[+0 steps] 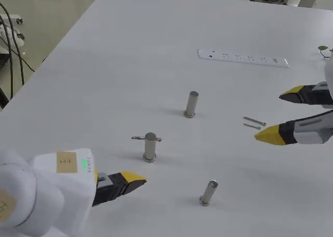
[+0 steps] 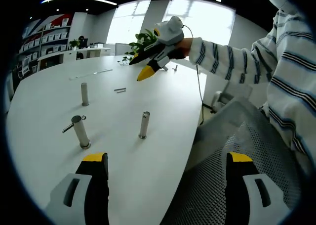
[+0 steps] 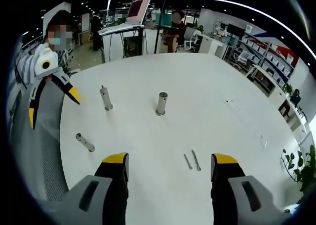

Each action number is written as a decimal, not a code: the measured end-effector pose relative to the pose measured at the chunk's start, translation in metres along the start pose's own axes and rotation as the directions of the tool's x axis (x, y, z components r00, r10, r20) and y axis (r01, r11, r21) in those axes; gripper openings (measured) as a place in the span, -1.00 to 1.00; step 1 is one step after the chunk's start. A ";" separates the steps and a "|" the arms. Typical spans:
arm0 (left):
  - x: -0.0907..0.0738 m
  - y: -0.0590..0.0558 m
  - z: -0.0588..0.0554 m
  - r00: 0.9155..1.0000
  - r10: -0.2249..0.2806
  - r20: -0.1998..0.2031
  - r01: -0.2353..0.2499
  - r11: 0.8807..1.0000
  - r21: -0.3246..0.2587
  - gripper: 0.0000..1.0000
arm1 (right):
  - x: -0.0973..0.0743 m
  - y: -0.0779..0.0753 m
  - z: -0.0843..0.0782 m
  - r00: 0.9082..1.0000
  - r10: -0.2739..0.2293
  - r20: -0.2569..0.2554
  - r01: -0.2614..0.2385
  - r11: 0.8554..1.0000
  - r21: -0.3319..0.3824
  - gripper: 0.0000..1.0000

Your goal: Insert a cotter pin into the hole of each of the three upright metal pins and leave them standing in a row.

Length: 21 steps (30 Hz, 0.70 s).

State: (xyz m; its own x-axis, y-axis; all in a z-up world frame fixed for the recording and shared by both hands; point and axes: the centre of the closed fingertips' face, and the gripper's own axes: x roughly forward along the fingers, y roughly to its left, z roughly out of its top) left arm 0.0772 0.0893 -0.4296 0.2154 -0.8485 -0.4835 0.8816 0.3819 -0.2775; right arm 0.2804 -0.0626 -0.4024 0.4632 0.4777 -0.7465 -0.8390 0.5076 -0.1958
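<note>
Landmark: the fitted pin [image 1: 150, 148], upright on the white table [image 1: 104, 65]; a cotter pin [image 1: 144, 138] runs through its head, with an end showing on each side; by my count, one of three is done.

Far bare pin [image 1: 191, 105]: beyond the fitted pin and to its right; upright; no cotter through it. Near bare pin [image 1: 207, 192]: on the person's side of the fitted pin and to its right; stands straight in the left gripper view, looks tilted in the head view, probably the lens.

Loose cotter pins [image 1: 254, 123]: two, flat and side by side, well to the right of the fitted pin; power strip [image 1: 242, 58] farther off.

Right gripper [image 1: 269, 116]: hovers over the loose cotter pins; jaws spread wide; nothing held. Left gripper [image 2: 166, 160]: near the fitted pin on the person's side; jaws wide apart; empty.

Handling, my guess: the cotters are thin, stiff, light wire lying flat on a smooth top, so they may skid or flick; pinch one across the shank near one end, leaving the other end free for the hole. The metal pins look solid but narrow-footed; a sideways push could topple one, so steady the shaft below the hole.
</note>
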 end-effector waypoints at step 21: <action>-0.028 0.014 0.005 0.993 0.105 0.061 -0.103 0.994 -0.042 0.94 | 0.046 -0.020 -0.034 0.971 0.106 -0.212 -0.126 0.989 -0.083 -0.49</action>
State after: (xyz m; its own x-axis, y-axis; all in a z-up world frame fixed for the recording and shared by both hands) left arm 0.0857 0.1166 -0.4154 0.3324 -0.8244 -0.4582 0.8363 0.4822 -0.2609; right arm 0.3085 -0.0753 -0.4548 0.3006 0.3656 -0.8809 -0.9114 0.3822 -0.1524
